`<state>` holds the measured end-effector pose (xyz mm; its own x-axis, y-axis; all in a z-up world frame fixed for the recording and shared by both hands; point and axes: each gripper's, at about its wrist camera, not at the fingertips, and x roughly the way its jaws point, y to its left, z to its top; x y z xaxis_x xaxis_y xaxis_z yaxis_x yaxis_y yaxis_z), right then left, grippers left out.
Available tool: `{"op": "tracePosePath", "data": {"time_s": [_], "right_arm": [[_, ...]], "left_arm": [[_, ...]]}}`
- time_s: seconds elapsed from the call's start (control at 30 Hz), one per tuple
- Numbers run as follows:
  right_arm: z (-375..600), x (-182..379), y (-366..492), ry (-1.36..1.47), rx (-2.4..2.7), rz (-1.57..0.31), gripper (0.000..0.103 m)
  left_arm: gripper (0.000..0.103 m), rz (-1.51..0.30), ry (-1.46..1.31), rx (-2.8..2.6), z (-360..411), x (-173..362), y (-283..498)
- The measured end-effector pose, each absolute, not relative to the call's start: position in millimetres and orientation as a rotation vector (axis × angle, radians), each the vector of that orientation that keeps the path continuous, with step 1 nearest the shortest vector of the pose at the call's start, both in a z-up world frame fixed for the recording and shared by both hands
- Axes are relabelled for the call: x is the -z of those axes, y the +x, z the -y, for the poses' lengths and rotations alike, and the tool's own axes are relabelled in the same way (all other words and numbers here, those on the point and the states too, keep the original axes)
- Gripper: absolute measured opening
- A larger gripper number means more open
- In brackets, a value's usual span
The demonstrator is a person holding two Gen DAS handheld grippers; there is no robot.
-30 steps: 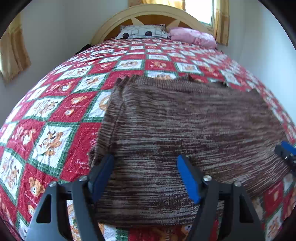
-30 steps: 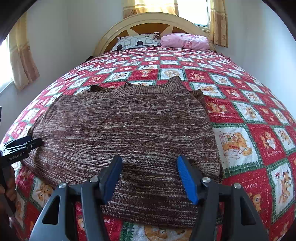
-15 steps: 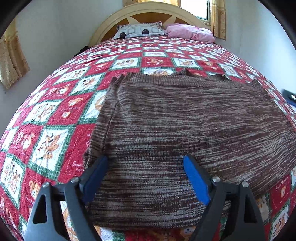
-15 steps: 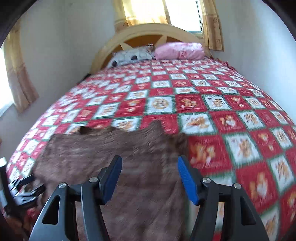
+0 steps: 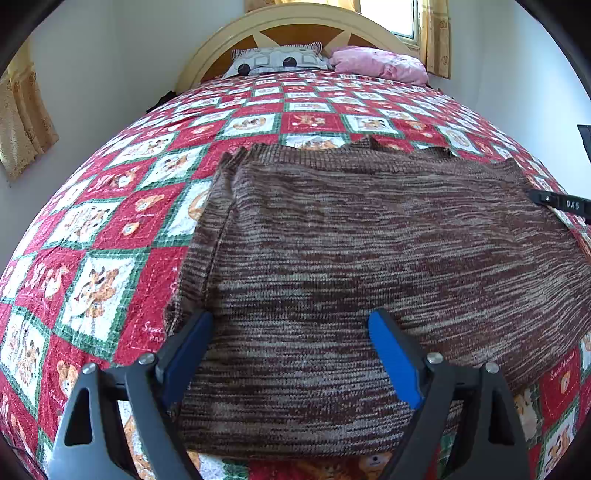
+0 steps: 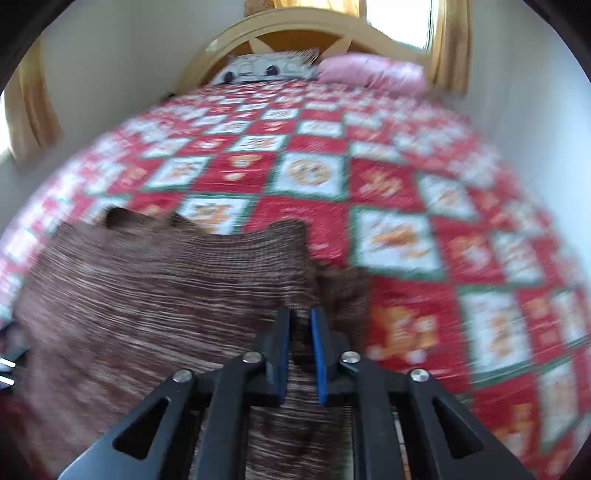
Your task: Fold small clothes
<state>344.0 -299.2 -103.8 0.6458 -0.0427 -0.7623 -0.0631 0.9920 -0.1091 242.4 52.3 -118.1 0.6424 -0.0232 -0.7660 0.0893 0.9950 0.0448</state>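
A brown and beige knitted sweater lies spread flat on the bed. My left gripper is open, its blue fingers low over the sweater's near left part, holding nothing. My right gripper has its jaws closed on the sweater's right side, pinching a fold of the knit; that view is blurred by motion. The right gripper's black tip shows at the right edge of the left wrist view.
The bed carries a red, white and green patchwork quilt with bear prints. A patterned pillow and a pink pillow lie by the wooden headboard. White walls stand close on both sides.
My right gripper moved forward along the sweater's right side and closed from open onto the knit. My left gripper stayed open, shifting slightly over the near left part.
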Motion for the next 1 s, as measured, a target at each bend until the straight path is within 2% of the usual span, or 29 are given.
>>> {"op": "tracePosePath", "data": {"time_s": [0.1,0.13,0.3,0.37,0.4,0.43,0.63,0.67,0.7,0.73,0.9,1.0], "right_arm": [[275.8,100.8,336.2,-0.316,0.059,-0.808,0.010],[273.0,98.9,334.6,-0.293,0.007,-0.812,0.010],[329.0,83.2,343.3,0.220,-0.175,-0.840,0.011],[341.3,85.0,352.0,0.251,-0.141,-0.864,0.027],[345.0,86.7,357.5,0.242,-0.127,-0.875,0.044],[346.0,88.3,361.8,0.228,-0.120,-0.883,0.054],[329.7,108.6,379.2,0.146,-0.137,-0.961,0.054],[325.6,109.8,380.0,0.124,-0.153,-0.963,0.050],[320.1,107.5,377.3,0.084,-0.159,-0.951,0.027],[314.7,104.9,374.4,0.040,-0.146,-0.939,0.018],[246.2,85.7,339.2,-0.497,0.054,-0.720,0.018],[216.4,100.8,336.1,-0.669,0.083,-0.725,0.018]], "left_arm": [[0.089,-0.871,0.083,0.064,-52.0,118.3,242.4],[0.089,-0.871,0.081,0.064,-52.5,118.2,242.4],[0.089,-0.871,0.081,0.064,-52.5,118.2,242.5],[0.089,-0.872,0.082,0.064,-52.4,118.3,242.5],[0.089,-0.871,0.082,0.064,-52.5,118.2,242.5],[0.089,-0.871,0.081,0.065,-52.4,118.3,242.5],[0.090,-0.872,0.081,0.065,-52.3,118.5,242.5],[0.090,-0.872,0.081,0.065,-52.5,118.5,242.6],[0.090,-0.872,0.080,0.065,-52.5,118.5,242.6],[0.090,-0.871,0.080,0.065,-52.3,118.6,242.6],[0.090,-0.872,0.081,0.065,-52.5,118.7,242.6],[0.090,-0.872,0.079,0.066,-52.6,118.6,242.6]]}}
